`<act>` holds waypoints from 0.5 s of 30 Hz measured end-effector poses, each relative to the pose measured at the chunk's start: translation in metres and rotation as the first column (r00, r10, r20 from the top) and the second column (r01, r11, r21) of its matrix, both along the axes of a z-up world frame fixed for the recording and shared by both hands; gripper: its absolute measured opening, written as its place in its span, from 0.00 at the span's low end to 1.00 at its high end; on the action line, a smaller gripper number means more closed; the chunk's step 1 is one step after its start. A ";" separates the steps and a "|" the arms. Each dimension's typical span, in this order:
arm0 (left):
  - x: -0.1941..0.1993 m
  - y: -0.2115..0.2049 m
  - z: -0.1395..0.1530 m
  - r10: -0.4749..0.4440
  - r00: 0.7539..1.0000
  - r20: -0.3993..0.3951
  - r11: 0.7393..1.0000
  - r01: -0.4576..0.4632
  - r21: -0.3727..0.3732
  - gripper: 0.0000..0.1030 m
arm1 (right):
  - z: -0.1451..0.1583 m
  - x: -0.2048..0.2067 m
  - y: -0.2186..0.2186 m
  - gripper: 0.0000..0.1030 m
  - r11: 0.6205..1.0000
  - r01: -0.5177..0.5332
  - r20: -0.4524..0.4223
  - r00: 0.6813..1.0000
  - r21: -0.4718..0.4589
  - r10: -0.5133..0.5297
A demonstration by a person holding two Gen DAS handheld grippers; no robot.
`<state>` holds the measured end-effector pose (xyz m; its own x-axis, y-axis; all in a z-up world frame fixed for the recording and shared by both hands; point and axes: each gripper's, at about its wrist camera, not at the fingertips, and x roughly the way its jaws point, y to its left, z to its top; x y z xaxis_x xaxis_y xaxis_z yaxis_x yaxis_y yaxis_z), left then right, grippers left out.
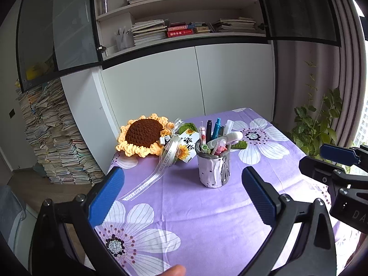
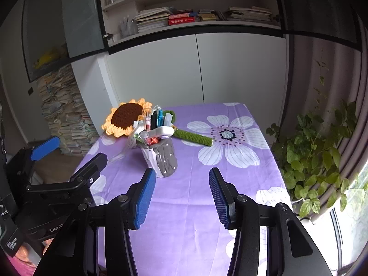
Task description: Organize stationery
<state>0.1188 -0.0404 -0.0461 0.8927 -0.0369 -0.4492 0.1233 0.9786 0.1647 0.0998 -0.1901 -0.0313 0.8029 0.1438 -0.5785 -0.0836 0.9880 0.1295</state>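
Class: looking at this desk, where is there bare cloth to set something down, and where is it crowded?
Free: the purple tablecloth between the pen holder and the near edge, and right of the green stem. Crowded: the far left corner, with the crocheted sunflower and ribbon.

A home study is shown. Bookshelves [image 1: 184, 11] are filled with books, paper stacks [image 1: 53, 133] are piled on the floor, and a tabletop [image 1: 207, 207] is covered with flowered cloth.

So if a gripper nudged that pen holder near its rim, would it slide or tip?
Probably tip. The pen holder is tall and narrow, and its pens stick up well above the rim, so it likely carries weight high. The soft tablecloth may also grip its base.
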 end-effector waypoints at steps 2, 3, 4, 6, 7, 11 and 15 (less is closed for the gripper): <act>-0.012 0.006 0.005 0.007 1.000 0.008 1.000 -0.007 -0.016 0.99 | 0.006 -0.014 0.005 0.48 1.000 0.000 0.019 1.000 -0.013 0.000; -0.018 0.009 0.007 0.010 1.000 0.013 1.000 -0.010 -0.026 0.99 | 0.009 -0.021 0.008 0.48 1.000 -0.001 0.029 1.000 -0.021 0.002; -0.025 0.012 0.009 0.012 1.000 0.018 0.999 -0.011 -0.036 0.99 | 0.012 -0.029 0.012 0.49 1.000 -0.002 0.041 0.999 -0.030 0.003; -0.037 0.018 0.014 0.015 0.999 0.028 0.998 -0.013 -0.055 0.99 | 0.019 -0.042 0.018 0.65 0.999 0.002 0.066 0.998 -0.051 0.001; -0.044 0.020 0.017 0.017 0.999 0.035 0.998 -0.015 -0.062 0.99 | 0.022 -0.049 0.021 0.68 0.998 0.009 0.084 0.996 -0.061 -0.004; -0.070 0.026 0.028 0.037 0.996 0.082 0.997 -0.032 -0.072 0.99 | 0.040 -0.076 0.031 0.73 0.996 0.030 0.174 0.985 -0.087 -0.015; -0.090 0.036 0.039 0.051 0.991 0.120 0.995 -0.039 -0.094 0.99 | 0.052 -0.097 0.038 0.79 0.995 0.048 0.233 0.972 -0.085 -0.027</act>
